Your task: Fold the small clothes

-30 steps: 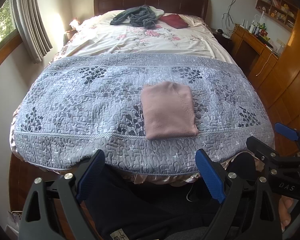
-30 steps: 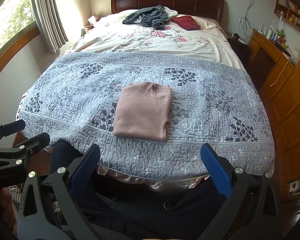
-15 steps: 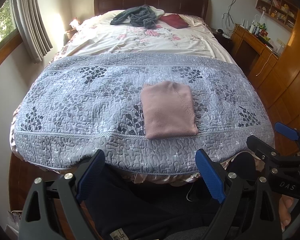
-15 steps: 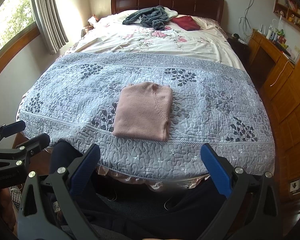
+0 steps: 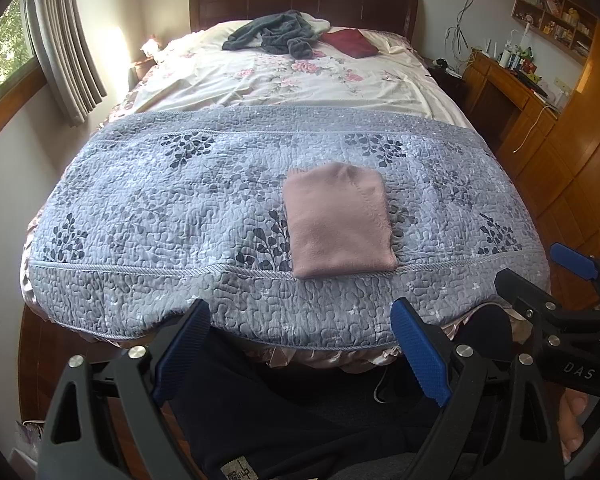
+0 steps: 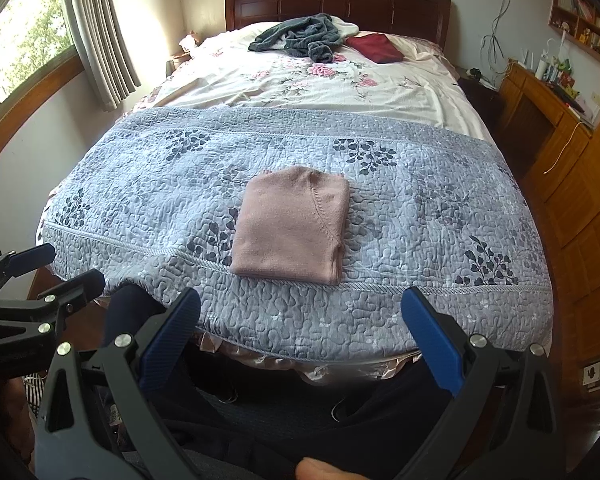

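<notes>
A pink knitted garment lies folded into a neat rectangle on the grey-blue quilt, close to the foot edge of the bed. My left gripper hangs open below and in front of that edge, empty. My right gripper is open too, held back from the bed at about the same height, with nothing between its fingers. Each gripper shows at the side of the other's view: the right gripper and the left gripper.
A crumpled dark grey garment and a folded dark red one lie near the headboard on the floral sheet. Wooden cabinets line the right side. A curtained window is on the left. Dark-trousered legs sit below the grippers.
</notes>
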`<state>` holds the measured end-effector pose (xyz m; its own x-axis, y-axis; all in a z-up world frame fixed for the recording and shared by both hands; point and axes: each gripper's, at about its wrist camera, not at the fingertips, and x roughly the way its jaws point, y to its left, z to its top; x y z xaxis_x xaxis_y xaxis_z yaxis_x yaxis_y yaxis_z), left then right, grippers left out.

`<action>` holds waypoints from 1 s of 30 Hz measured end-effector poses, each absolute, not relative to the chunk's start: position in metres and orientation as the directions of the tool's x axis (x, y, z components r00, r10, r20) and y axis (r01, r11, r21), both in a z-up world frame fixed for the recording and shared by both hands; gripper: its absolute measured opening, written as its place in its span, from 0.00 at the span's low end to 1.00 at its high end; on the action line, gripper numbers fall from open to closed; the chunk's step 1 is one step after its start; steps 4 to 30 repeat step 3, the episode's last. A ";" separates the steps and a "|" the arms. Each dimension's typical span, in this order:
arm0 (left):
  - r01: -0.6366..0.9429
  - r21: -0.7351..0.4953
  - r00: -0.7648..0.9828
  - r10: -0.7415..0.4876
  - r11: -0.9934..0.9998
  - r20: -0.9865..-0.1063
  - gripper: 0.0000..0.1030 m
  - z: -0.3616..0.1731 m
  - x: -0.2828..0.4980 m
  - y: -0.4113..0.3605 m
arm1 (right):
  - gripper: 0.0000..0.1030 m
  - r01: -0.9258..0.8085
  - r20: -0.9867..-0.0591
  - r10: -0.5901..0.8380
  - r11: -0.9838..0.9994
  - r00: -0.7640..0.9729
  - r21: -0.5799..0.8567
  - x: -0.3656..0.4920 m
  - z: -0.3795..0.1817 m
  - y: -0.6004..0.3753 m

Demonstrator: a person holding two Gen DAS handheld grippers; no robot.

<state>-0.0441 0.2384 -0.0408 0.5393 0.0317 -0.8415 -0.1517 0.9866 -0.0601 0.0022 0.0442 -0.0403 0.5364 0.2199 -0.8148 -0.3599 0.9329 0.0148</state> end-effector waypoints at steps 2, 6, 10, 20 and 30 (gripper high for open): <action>-0.152 -0.059 0.540 0.033 0.987 -0.841 0.89 -0.040 -0.045 0.238 | 0.97 -0.359 -0.813 0.221 0.933 0.538 0.016 0.003 -0.039 0.045; -0.152 -0.060 0.540 0.032 0.987 -0.841 0.89 -0.040 -0.045 0.238 | 0.97 -0.359 -0.812 0.222 0.933 0.540 0.016 0.002 -0.039 0.045; -0.152 -0.060 0.540 0.032 0.987 -0.841 0.89 -0.040 -0.045 0.238 | 0.97 -0.359 -0.812 0.222 0.933 0.540 0.016 0.002 -0.039 0.045; -0.152 -0.060 0.540 0.032 0.987 -0.841 0.89 -0.040 -0.045 0.238 | 0.97 -0.359 -0.812 0.222 0.933 0.540 0.016 0.002 -0.039 0.045; -0.152 -0.060 0.540 0.032 0.987 -0.841 0.89 -0.040 -0.045 0.238 | 0.97 -0.359 -0.812 0.222 0.933 0.540 0.016 0.002 -0.039 0.045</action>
